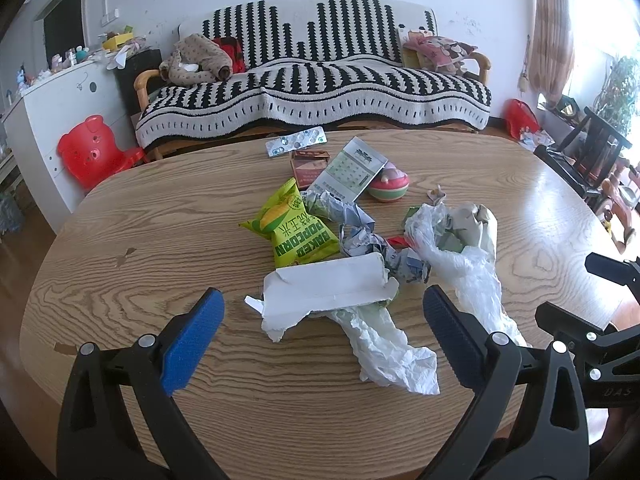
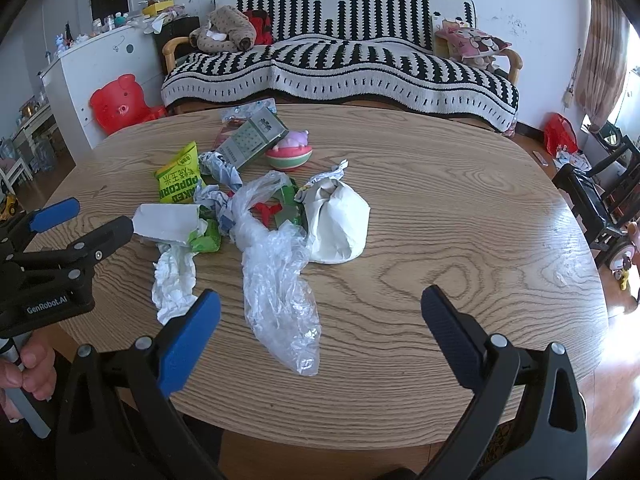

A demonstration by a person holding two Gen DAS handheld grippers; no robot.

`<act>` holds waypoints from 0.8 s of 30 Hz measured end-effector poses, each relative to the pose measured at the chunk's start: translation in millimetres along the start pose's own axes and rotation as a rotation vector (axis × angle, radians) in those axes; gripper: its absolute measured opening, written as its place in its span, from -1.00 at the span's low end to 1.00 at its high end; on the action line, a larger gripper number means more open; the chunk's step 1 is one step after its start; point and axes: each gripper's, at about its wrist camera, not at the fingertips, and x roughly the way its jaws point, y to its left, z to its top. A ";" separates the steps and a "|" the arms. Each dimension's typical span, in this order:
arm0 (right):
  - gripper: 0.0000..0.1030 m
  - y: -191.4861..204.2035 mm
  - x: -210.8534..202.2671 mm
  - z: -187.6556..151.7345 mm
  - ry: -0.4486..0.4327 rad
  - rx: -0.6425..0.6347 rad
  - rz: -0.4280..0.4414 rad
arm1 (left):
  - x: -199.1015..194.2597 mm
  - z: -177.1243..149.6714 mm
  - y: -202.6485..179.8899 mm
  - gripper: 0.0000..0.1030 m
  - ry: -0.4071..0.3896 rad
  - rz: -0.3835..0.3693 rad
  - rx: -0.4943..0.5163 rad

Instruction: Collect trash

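Note:
A heap of trash lies mid-table: a green popcorn bag [image 1: 294, 226] [image 2: 178, 174], a torn white carton [image 1: 332, 286] [image 2: 166, 222], a crumpled white tissue [image 1: 390, 350] [image 2: 174, 280], a clear plastic bag [image 1: 466, 264] [image 2: 276, 280], crumpled printed paper [image 1: 360, 228] [image 2: 220, 170] and a white paper wad [image 2: 338, 222]. My left gripper [image 1: 324, 326] is open just in front of the carton and tissue. My right gripper [image 2: 320, 322] is open, the clear bag's near end between its fingers, untouched.
Oval wooden table [image 1: 160, 240] [image 2: 460, 240]. Behind the heap lie a grey card [image 1: 348, 174], a brown box [image 1: 308, 164], a pill blister [image 1: 296, 142] and a round pink toy [image 1: 388, 186] [image 2: 290, 154]. A striped sofa [image 1: 316, 80] stands behind; chairs [image 2: 592, 196] at right.

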 end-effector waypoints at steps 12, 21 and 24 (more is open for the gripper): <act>0.89 2.7 -1.1 1.5 0.003 -0.002 0.002 | -0.6 -0.6 0.0 0.88 0.002 -0.003 0.004; 0.89 3.0 -2.3 -1.2 0.000 -0.005 0.003 | -0.5 -0.4 -0.1 0.88 0.003 -0.002 0.003; 0.89 3.3 -2.1 -1.1 0.000 -0.006 0.003 | -0.4 -0.6 -0.3 0.88 0.002 -0.002 0.004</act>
